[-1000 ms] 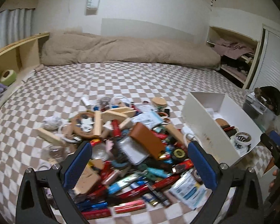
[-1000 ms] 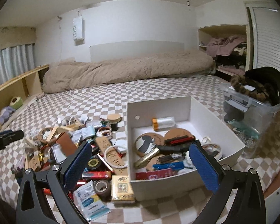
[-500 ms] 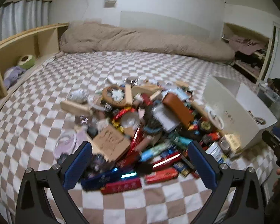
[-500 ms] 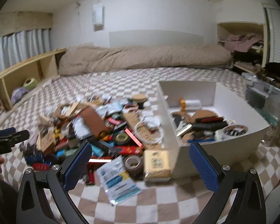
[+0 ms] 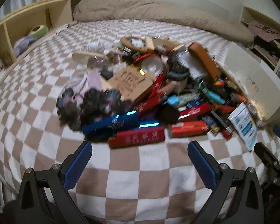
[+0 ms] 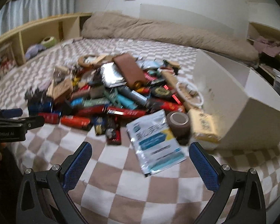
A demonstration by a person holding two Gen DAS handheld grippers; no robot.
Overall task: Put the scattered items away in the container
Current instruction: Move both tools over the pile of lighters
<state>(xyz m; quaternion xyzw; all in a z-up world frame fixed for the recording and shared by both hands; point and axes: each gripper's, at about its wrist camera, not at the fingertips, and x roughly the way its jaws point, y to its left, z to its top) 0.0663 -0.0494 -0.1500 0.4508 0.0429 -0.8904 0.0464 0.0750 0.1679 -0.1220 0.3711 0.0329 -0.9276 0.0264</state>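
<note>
Both the left gripper (image 5: 140,160) and right gripper (image 6: 140,161) are held open, empty, low over the checkered bed (image 5: 140,177), facing the pile (image 5: 158,93) beside the white box (image 6: 239,100).

Pile (image 5: 158,85) left of container (image 5: 252,78)

Checkered bed cover (image 5: 143,169), heap of small items (image 5: 158,85), white box (image 6: 239,100), beige duvet (image 5: 158,13)

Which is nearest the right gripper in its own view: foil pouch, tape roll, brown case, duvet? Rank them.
From the right gripper:
1. Foil pouch, just ahead, slightly right.
2. Tape roll, behind the pouch, right.
3. Brown case, atop the pile, centre.
4. Duvet, along the far wall.
</note>
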